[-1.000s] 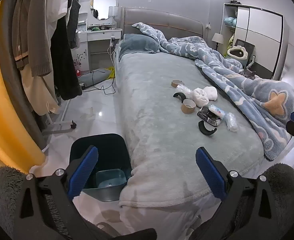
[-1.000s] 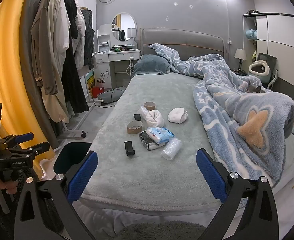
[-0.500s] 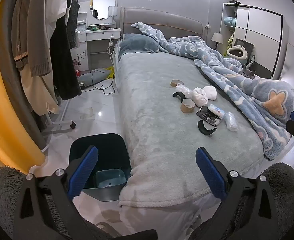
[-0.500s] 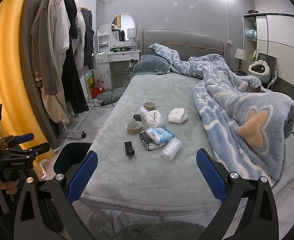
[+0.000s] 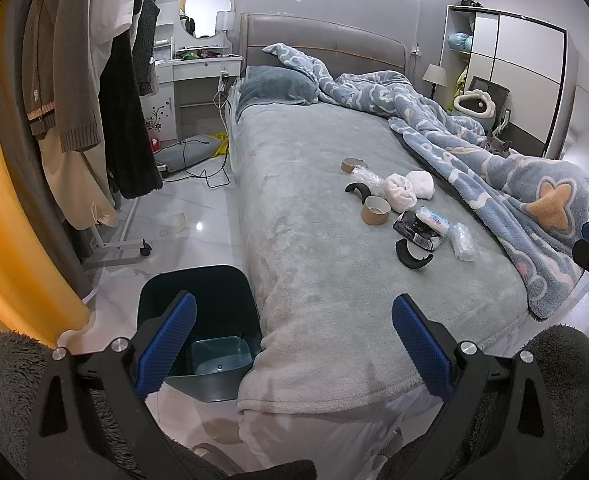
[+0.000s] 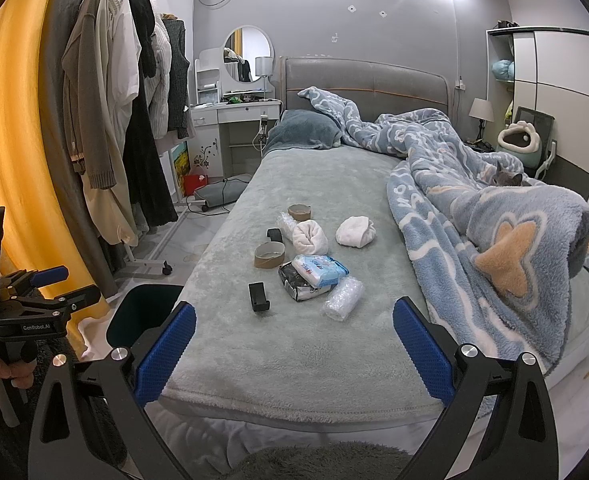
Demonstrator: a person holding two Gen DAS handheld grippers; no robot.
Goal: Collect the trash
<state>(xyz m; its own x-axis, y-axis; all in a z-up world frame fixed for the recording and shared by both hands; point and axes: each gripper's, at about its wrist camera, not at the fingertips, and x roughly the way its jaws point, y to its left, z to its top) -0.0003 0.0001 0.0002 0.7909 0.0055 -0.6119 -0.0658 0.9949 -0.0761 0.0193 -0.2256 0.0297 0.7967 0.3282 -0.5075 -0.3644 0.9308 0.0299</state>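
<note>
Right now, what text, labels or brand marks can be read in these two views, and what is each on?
"GenRoboLAI" (last letters uncertain): white print on the left gripper body, right wrist view.
Blue wipes pack: print too blurred to read.
Black-and-white packet: print too small to read.

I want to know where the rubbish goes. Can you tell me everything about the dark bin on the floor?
The bin is a dark teal, plastic-looking tub with rounded corners, standing upright on the shiny white floor, close against the bed's near corner. It has no lid on. Its inside looks dark, with a paler bottom showing in the left wrist view; no rubbish is visible in it. The left gripper hangs open just above and in front of it. In the right wrist view only its rim shows.
</note>
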